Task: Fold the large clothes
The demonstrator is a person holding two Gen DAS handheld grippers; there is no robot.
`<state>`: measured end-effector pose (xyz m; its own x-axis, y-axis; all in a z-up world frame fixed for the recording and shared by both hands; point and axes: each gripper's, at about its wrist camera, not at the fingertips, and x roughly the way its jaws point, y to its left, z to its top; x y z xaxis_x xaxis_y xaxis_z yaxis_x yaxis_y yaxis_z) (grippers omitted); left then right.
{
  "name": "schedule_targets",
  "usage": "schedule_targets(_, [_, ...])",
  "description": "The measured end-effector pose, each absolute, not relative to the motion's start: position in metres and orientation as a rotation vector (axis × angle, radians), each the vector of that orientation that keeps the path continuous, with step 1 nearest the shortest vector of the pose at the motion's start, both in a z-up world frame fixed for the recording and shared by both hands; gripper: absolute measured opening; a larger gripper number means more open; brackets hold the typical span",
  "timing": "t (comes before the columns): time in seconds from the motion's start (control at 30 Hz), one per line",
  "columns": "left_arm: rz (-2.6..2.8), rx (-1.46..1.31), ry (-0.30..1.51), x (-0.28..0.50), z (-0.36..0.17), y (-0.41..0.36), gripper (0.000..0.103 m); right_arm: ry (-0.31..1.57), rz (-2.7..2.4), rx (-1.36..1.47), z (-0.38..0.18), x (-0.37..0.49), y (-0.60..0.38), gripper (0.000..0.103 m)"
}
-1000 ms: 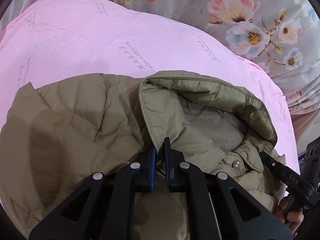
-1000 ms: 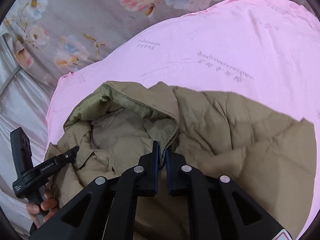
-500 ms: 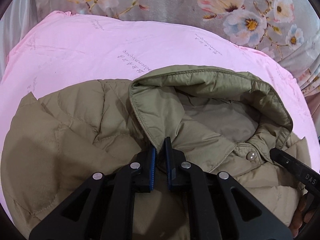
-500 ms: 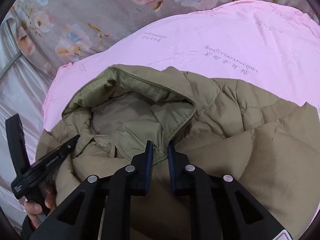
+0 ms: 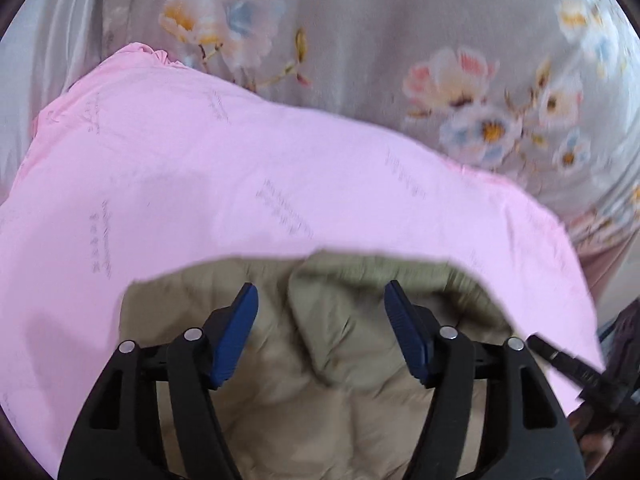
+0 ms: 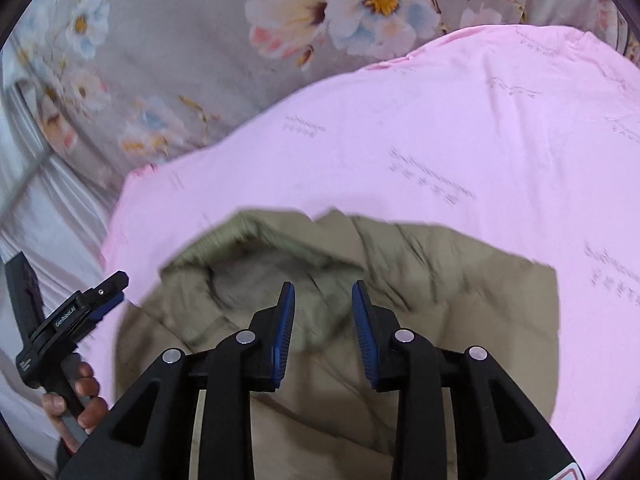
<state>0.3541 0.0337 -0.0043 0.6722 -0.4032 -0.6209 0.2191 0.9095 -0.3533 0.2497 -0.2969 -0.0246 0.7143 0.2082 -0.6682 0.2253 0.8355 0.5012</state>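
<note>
A khaki quilted jacket (image 5: 280, 360) with a hood (image 5: 360, 320) lies on a pink sheet (image 5: 200, 168). My left gripper (image 5: 320, 320) is open and empty, held just above the jacket at the hood's edge. In the right wrist view the jacket (image 6: 460, 300) and its hood (image 6: 260, 264) lie below my right gripper (image 6: 323, 320), which is open and empty over the hood's opening. The other hand-held gripper (image 6: 80, 312) shows at the left of that view, and its tip shows in the left wrist view (image 5: 568, 364).
A grey floral bedcover (image 5: 440, 40) lies beyond the pink sheet (image 6: 440, 120), also in the right wrist view (image 6: 200, 40). White fabric (image 6: 52, 216) lies at the left edge. The view is motion-blurred.
Both grippers were shut on the hood edge and have opened, letting the jacket go. Both have drawn back, so the jacket sits lower in each view.
</note>
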Motion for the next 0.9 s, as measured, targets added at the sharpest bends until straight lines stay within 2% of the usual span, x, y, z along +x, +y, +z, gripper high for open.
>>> schedule_targets(0.13, [-0.335, -0.364, 0.803, 0.401, 0.007, 0.025, 0.064, 0.731, -0.025, 0.629, -0.008, 0.290, -0.294, 0.031])
schedule_targets(0.27, [-0.345, -0.449, 0.954, 0.445, -0.024, 0.004, 0.063, 0.748, -0.090, 0.677, -0.023, 0.327, -0.295, 0.031])
schedule_targets(0.33, [-0.320, -0.449, 1.041, 0.455, -0.047, -0.004, 0.056, 0.806, -0.105, 0.646, -0.037, 0.339, -0.290, 0.032])
schedule_targets(0.4, [-0.333, -0.409, 1.110, 0.452, -0.064, -0.012, 0.042, 0.912, -0.059, 0.566, -0.051, 0.345, -0.276, 0.032])
schedule_targets(0.57, [-0.343, -0.097, 1.040, 0.408, -0.066, -0.026, 0.033, 0.954, 0.012, 0.296, -0.053, 0.311, -0.244, 0.031])
schedule_targets(0.63, [-0.331, -0.046, 1.036, 0.400, -0.072, -0.026, 0.033, 0.964, -0.014, 0.267, -0.058, 0.302, -0.247, 0.028])
schedule_targets(0.67, [-0.326, -0.021, 1.028, 0.397, -0.076, -0.027, 0.033, 0.966, -0.043, 0.256, -0.061, 0.300, -0.250, 0.022])
schedule_targets(0.9, [-0.285, 0.055, 0.897, 0.378, -0.092, -0.030, 0.033, 0.968, -0.072, 0.254, -0.080, 0.290, -0.264, 0.021])
